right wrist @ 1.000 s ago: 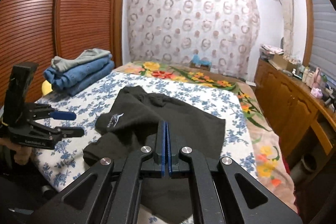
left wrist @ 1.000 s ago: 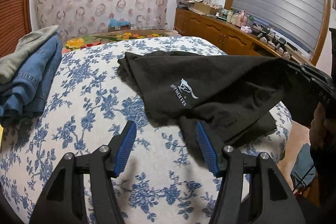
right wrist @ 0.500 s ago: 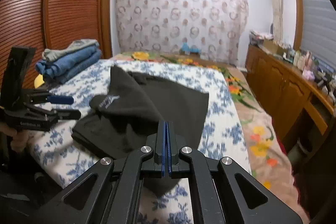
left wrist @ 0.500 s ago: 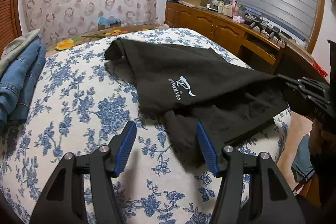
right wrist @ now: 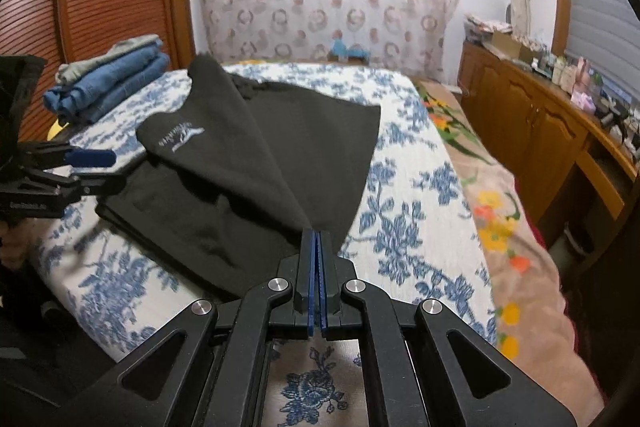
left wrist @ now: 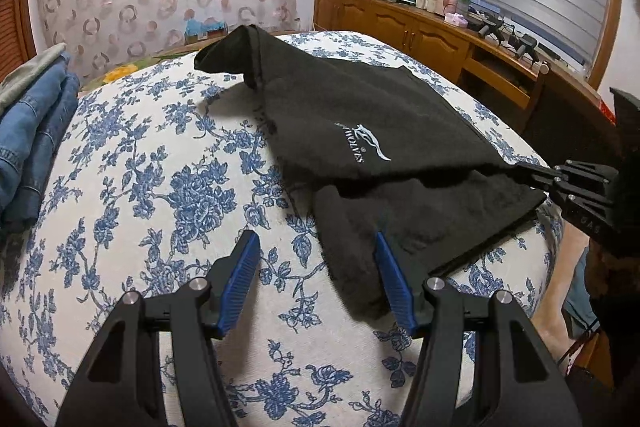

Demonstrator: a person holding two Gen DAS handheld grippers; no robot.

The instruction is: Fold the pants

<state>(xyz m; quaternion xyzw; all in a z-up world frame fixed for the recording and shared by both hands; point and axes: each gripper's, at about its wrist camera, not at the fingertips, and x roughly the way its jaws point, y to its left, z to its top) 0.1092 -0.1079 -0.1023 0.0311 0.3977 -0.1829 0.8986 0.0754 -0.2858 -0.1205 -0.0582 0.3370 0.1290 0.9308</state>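
Observation:
Black pants [left wrist: 360, 131] with a white logo lie partly folded on the blue-flowered bed [left wrist: 160, 187]. My left gripper [left wrist: 316, 267] is open and empty, just above the bed, with the pants' near corner by its right finger. My right gripper [right wrist: 317, 247] is shut on the pants [right wrist: 256, 163], pulling a taut fold of the top layer up and toward the bed's near edge. It also shows at the right of the left wrist view [left wrist: 532, 175]. The left gripper shows at the left of the right wrist view [right wrist: 92, 167].
A stack of folded blue jeans [right wrist: 108, 83] lies at the bed's far left, also in the left wrist view [left wrist: 32, 131]. A wooden sideboard [right wrist: 532, 123] with small items runs along the right wall. A flowered quilt [right wrist: 504, 219] covers the bed's right side.
The right gripper has pulled the pinched fold of the pants toward the bed's near edge, stretching the top layer taut. The left gripper has moved closer to the pants, still open.

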